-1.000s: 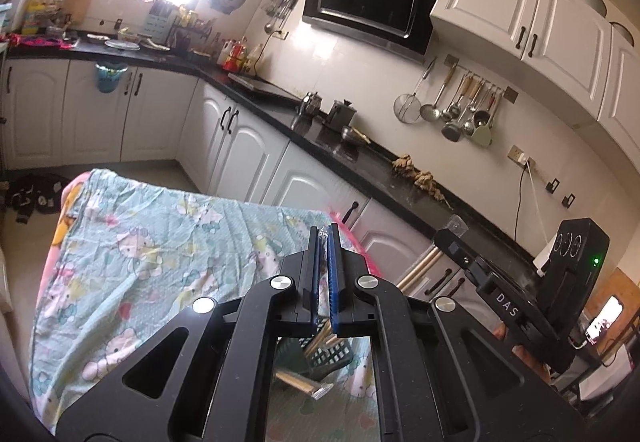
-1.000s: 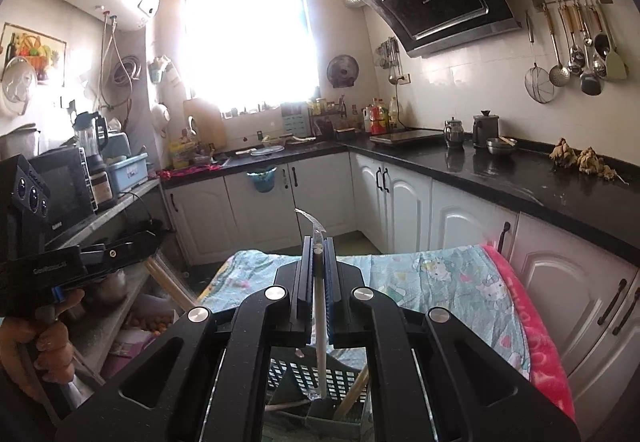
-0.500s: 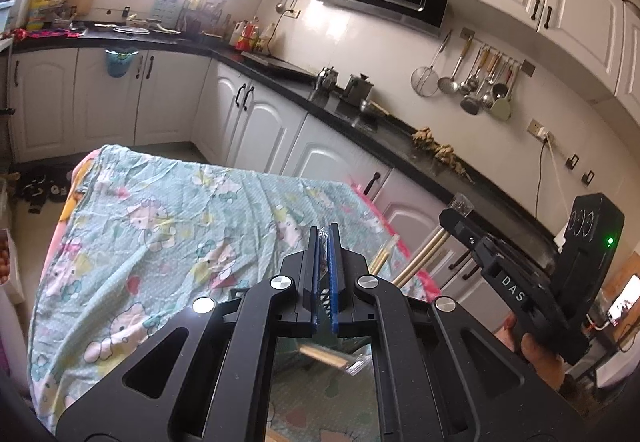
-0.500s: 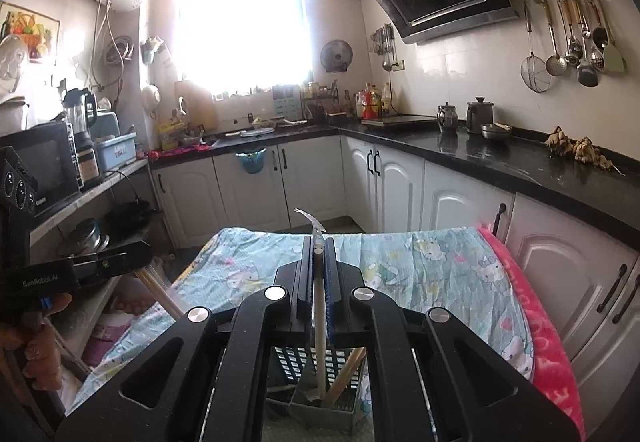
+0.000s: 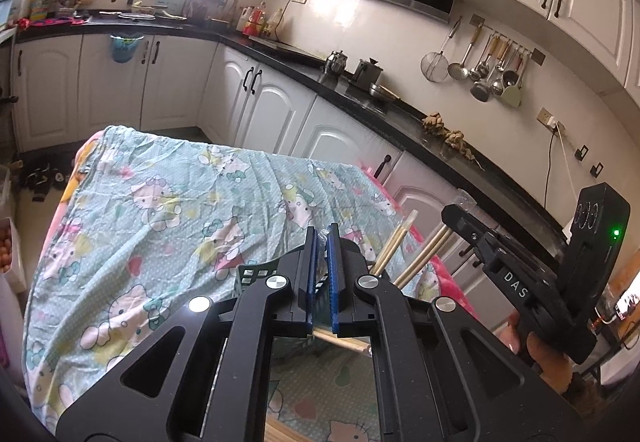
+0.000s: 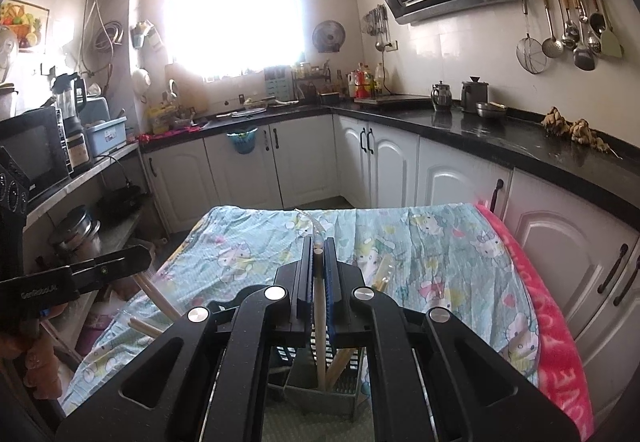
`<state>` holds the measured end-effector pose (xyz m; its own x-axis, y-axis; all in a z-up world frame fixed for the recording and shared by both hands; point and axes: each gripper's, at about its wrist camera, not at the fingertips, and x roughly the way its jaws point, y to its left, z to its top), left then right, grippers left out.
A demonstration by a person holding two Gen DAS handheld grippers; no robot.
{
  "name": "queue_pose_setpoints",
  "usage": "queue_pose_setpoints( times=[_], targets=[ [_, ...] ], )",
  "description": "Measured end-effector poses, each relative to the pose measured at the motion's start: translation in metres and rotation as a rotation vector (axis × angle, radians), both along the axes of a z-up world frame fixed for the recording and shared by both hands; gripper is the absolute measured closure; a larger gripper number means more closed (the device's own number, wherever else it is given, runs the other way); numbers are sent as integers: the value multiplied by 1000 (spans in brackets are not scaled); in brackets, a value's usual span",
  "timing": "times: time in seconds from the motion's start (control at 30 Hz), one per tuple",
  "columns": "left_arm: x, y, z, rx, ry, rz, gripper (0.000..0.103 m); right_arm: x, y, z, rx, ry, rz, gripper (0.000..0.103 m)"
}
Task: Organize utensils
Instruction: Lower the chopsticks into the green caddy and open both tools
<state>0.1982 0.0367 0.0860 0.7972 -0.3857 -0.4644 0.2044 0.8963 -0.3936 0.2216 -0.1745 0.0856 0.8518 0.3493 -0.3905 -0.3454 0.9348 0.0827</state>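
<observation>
Here the right tool (image 6: 319, 242) has its blue-padded jaws drawn in tight on a pale wooden chopstick (image 6: 319, 306), which runs straight down between the pads into the grey utensil basket (image 6: 320, 392) directly beneath. A scrap of clear plastic wrapper (image 6: 310, 220) sticks up past the tips. A second wooden stick (image 6: 338, 366) leans inside the same basket compartment, touching the held one low down. The basket stands on the desk, which is draped in a teal cartoon-print cloth (image 6: 420, 242) with a pink blanket edge (image 6: 552, 342) on the side away from the basket's left.

The left tool (image 5: 322, 232) has its jaws nearly together, with only a narrow slit between the pads; a bit of crinkled clear plastic shows at the tips, though whether anything solid is clamped there is hard to make out. Just behind its fingers the green rim of the basket (image 5: 256, 274) peeks out, and beside that two wrapped chopsticks (image 5: 394, 246) rise at a slant from the basket. Another wooden stick (image 5: 340, 340) lies on the cloth below the jaws, near the basket.

In the left wrist view the right tool (image 5: 460, 212) hangs beyond the basket, over the desk's pink edge; in the right wrist view the left tool (image 6: 140, 256) sits off to the basket's left.
</observation>
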Motion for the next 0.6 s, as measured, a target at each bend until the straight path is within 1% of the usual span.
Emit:
queue_pose_setpoints(
  times=[0.03, 0.07, 0.13, 0.17, 0.2, 0.23, 0.27, 0.3, 0.37, 0.43, 0.47, 0.53, 0.57, 0.6],
  targets=[
    [0, 0, -1, 0, 2, 2, 102, -1, 0, -1, -1, 1, -3, 93],
    [0, 0, -2, 0, 5, 2, 102, -2, -1, -1, -1, 1, -8, 81],
    [-1, 1, -3, -1, 6, 3, 101, -4, -3, -1, 9, -1, -13, 69],
    [-2, 2, -3, 0, 5, 6, 101, -5, -4, -1, 9, -1, -13, 69],
    [-3, 3, -3, 0, 4, 9, 99, -6, -4, -1, 6, -1, -15, 68],
    [-3, 3, -3, -1, 4, 11, 92, -7, -5, -1, 5, 0, -16, 64],
    [-4, 5, -2, -4, 2, 14, 88, -9, -6, -1, 8, 1, -17, 60],
    [-6, 5, -2, -5, 1, 16, 81, -10, -7, -1, 10, 1, -16, 59],
    [-8, 8, 0, -5, -6, 26, 77, -14, -8, 0, 2, 1, -17, 55],
    [-11, 9, 2, -10, -11, 30, 66, -18, -8, 1, -7, -1, -21, 53],
    [-12, 11, 3, -12, -15, 33, 63, -20, -9, 1, -9, -1, -21, 51],
    [-16, 13, 6, -12, -27, 41, 51, -23, -9, 2, -10, 2, -19, 49],
    [-19, 14, 8, -13, -33, 48, 47, -26, -9, 2, -13, 4, -17, 47],
    [-20, 16, 9, -17, -38, 52, 39, -27, -9, 2, -16, 4, -16, 45]
  ],
)
